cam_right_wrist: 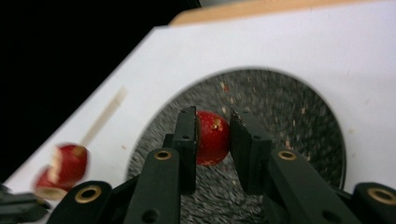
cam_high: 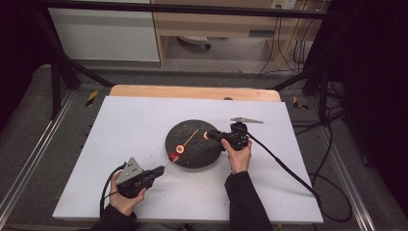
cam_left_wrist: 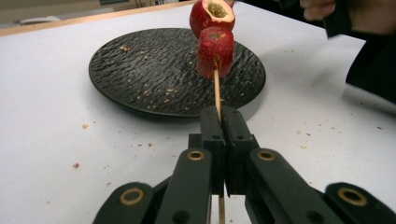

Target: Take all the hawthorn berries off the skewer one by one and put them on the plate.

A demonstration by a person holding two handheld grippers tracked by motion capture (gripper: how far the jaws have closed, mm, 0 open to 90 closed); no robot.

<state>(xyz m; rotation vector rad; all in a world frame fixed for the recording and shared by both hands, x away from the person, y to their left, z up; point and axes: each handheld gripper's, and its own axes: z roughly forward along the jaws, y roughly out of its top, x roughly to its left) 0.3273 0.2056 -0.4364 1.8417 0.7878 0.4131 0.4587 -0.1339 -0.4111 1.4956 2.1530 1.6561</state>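
With my left gripper (cam_left_wrist: 219, 122) clamped on the skewer (cam_left_wrist: 216, 91) (2 pieces on), I'd bring the right gripper (cam_right_wrist: 213, 135), pinching the red fruit piece (cam_right_wrist: 212, 138), center-frame onto its tip.

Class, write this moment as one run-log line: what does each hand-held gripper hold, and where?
left hand-held gripper: shut on skewer carrying two red fruit pieces | right hand-held gripper: shut on red fruit piece above black plate

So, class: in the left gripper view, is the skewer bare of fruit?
No: the skewer clamped in the left gripper carries two red fruit pieces at its far end, above the plate.
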